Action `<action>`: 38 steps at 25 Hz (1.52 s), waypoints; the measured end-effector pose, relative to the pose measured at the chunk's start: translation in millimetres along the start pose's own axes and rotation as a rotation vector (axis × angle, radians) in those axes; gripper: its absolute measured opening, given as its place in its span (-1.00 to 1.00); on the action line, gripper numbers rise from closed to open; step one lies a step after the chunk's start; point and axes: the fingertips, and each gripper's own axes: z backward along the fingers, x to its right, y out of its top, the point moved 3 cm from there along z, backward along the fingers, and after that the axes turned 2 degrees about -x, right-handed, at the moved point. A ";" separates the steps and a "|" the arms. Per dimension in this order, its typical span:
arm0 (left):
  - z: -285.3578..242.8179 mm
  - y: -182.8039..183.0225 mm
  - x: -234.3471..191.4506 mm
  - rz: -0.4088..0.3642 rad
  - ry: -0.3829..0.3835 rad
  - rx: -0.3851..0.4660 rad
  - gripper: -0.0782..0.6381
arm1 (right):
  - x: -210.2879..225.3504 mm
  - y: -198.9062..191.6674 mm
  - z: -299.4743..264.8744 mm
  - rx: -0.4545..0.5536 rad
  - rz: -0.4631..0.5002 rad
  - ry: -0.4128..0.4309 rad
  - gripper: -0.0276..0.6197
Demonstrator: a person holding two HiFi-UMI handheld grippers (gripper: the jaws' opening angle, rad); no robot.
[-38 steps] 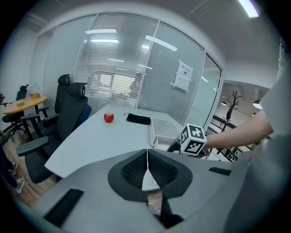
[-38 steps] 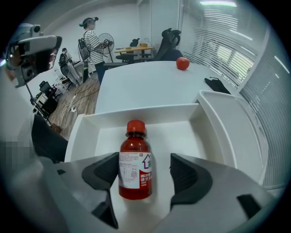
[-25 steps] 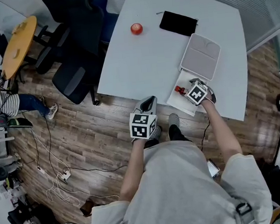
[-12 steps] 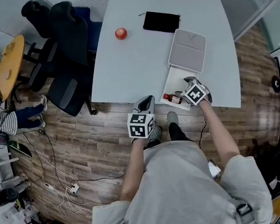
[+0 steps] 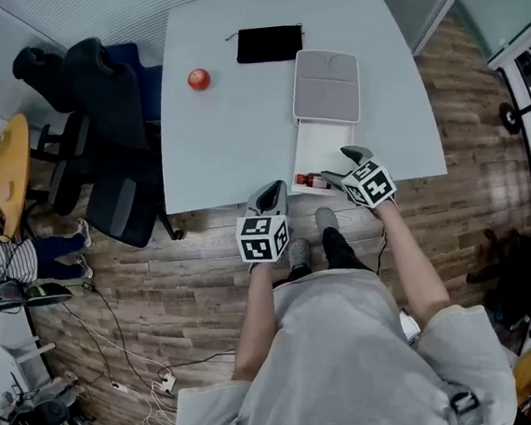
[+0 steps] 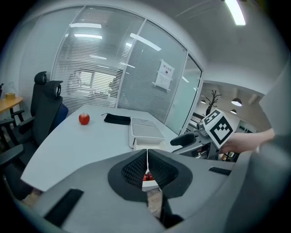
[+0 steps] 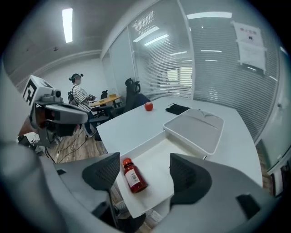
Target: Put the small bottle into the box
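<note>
Fingers (image 7: 188, 178) on our right gripper (image 7: 145, 175) are released, our left gripper (image 6: 147, 160) clenched empty; the small bottle (image 7: 132, 176) lies in the box (image 7: 157, 154) at 7 o'clock. We should lift straight, clearing its rim.

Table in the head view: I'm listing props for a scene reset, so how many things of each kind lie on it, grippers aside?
Apple: 1
Black pouch: 1
Box, open: 1
Small bottle, lying in the box: 1
Total: 4
</note>
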 end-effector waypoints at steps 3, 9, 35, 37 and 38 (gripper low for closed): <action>0.9 -1.3 2.7 -0.008 -0.019 -0.001 -0.70 | -6.8 -4.5 16.0 0.055 -0.072 -0.032 0.15; 10.4 -5.7 7.3 -0.031 -0.041 0.002 -0.70 | -27.1 -21.2 35.5 0.134 -0.187 -0.077 0.15; 36.7 -44.9 14.2 -0.078 -0.116 0.019 -0.70 | -78.3 -56.9 68.4 0.316 -0.301 -0.200 -0.51; 35.8 -46.3 14.5 -0.076 -0.121 0.018 -0.70 | -77.6 -58.4 71.3 0.327 -0.304 -0.230 -0.61; 35.2 -45.4 14.3 -0.078 -0.124 0.020 -0.70 | -76.2 -57.8 73.1 0.338 -0.308 -0.250 -0.69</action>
